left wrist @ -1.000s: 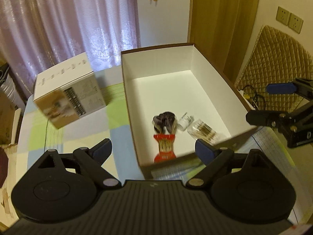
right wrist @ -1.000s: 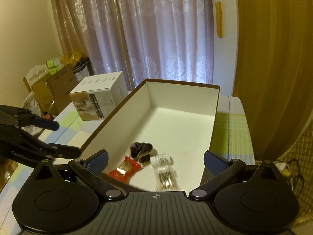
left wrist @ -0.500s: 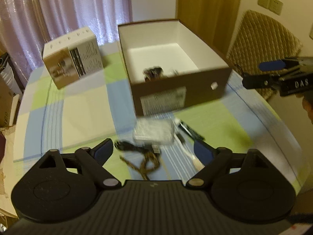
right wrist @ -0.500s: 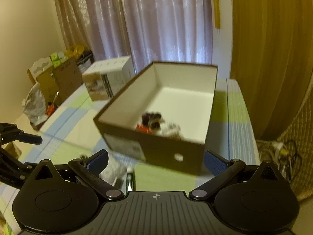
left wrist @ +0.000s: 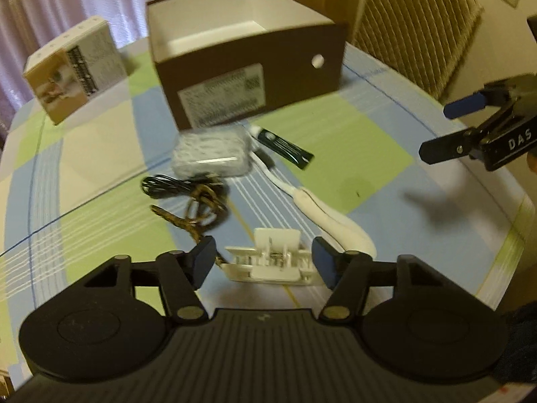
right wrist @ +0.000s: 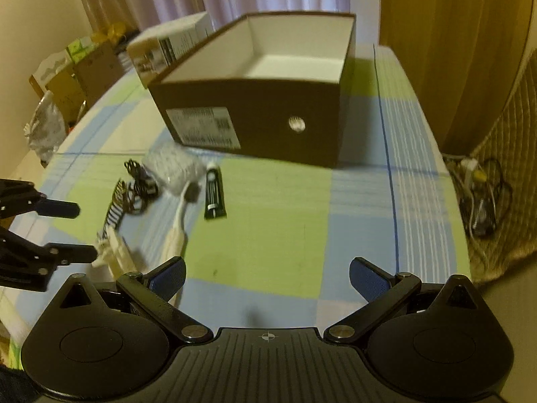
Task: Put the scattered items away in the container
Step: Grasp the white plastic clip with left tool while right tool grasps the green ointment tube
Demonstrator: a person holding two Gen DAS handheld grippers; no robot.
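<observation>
Brown cardboard with a white lining makes up the box [left wrist: 248, 67] that stands at the far side of your left wrist view, on a tablecloth [left wrist: 100, 154] checked in green, blue and cream. Your left claw [left wrist: 263, 260] hangs spread wide just above the cloth, and a white plastic clip [left wrist: 270, 258] lies between its two blue pads, gripped by neither. Past the clip, a white toothbrush [left wrist: 322, 211] runs toward the box, its head next to a dark green tube [left wrist: 285, 146]. A clear bubble-wrap packet [left wrist: 211, 154] sits just in front of the box's labelled wall, with a coiled black cable [left wrist: 171, 186] and a brown braided cord [left wrist: 191, 211] beside it. A smaller printed carton [left wrist: 74, 67] stands to the left of the box. At the right edge your other claw [left wrist: 449, 129] hovers over the table with its fingers apart and nothing between them.

From the right wrist, your right claw [right wrist: 266, 277] is spread wide over bare green and blue squares of cloth, holding nothing. The box [right wrist: 261, 121] stands ahead, open at the top; what lies inside cannot be made out from here. The loose things lie to the left in front of it: packet [right wrist: 174, 168], tube [right wrist: 214, 194], toothbrush [right wrist: 178, 221], cable [right wrist: 139, 181] and clip [right wrist: 112, 252]. Your left claw [right wrist: 72, 231] enters from the left edge, its lower finger touching or just beside the clip.
</observation>
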